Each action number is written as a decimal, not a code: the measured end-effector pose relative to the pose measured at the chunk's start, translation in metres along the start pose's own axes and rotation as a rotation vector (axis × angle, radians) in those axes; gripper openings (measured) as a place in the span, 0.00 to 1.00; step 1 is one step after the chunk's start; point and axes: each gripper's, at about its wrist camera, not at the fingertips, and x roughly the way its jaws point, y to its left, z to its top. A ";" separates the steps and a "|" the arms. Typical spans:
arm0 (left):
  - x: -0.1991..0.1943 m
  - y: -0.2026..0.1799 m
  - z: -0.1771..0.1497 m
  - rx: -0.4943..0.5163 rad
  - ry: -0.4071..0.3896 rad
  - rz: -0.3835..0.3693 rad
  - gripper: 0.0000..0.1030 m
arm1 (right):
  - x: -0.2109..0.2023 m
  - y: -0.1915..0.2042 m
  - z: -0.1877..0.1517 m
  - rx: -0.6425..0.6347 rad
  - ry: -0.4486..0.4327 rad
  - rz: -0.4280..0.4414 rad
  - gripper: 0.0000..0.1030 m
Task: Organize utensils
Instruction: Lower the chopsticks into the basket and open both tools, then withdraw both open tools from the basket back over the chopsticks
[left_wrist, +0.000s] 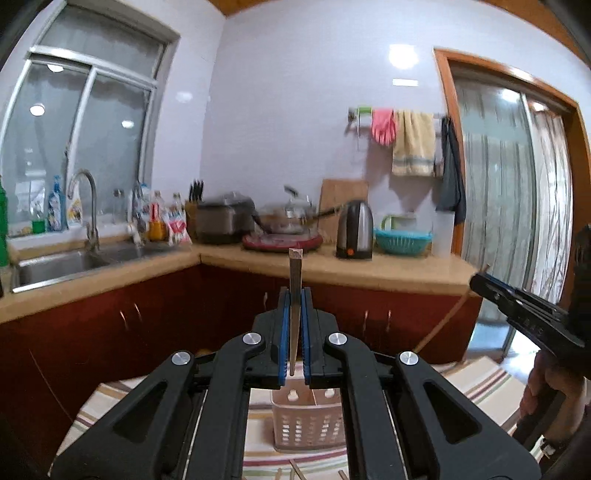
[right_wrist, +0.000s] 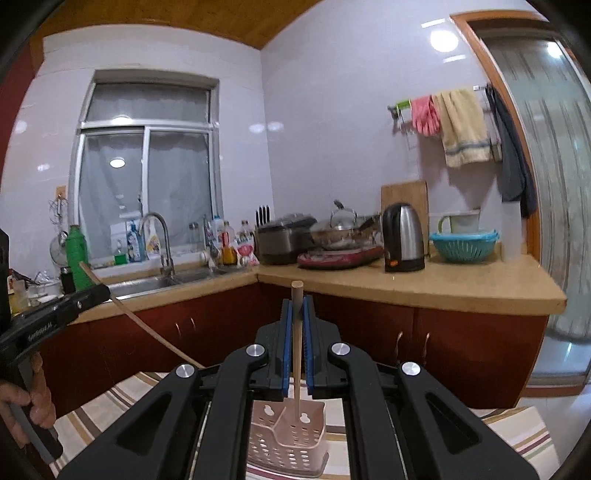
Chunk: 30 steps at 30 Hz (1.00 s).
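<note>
My left gripper (left_wrist: 295, 295) has its jaws clenched on a chopstick (left_wrist: 294, 288), which stands nearly upright between the blue pads with its square top above them. My right gripper (right_wrist: 297, 304) grips a second chopstick (right_wrist: 296, 332) the same way, round end up, and its lower tip reaches down to the pink basket (right_wrist: 291, 439); whether it is already inside a compartment I cannot tell. The basket (left_wrist: 308, 424) stands on the striped cloth (left_wrist: 487, 387) over the bench, below and ahead of both tools. In my judgement the sorting is partway: neither stick has been let go, and I see nothing else standing in the holder. A few more sticks (left_wrist: 295, 469) lie loose on the cloth near the bottom edge of the left view, so those remain to be gathered after this pair drops in.
</note>
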 end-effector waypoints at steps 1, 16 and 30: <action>0.010 0.000 -0.006 -0.001 0.026 0.005 0.06 | 0.007 0.000 -0.003 0.004 0.018 0.002 0.06; 0.079 0.020 -0.064 -0.053 0.238 0.024 0.07 | 0.067 -0.017 -0.055 0.076 0.207 0.010 0.06; 0.058 0.030 -0.077 -0.091 0.238 0.073 0.70 | 0.042 -0.033 -0.061 0.073 0.198 -0.081 0.65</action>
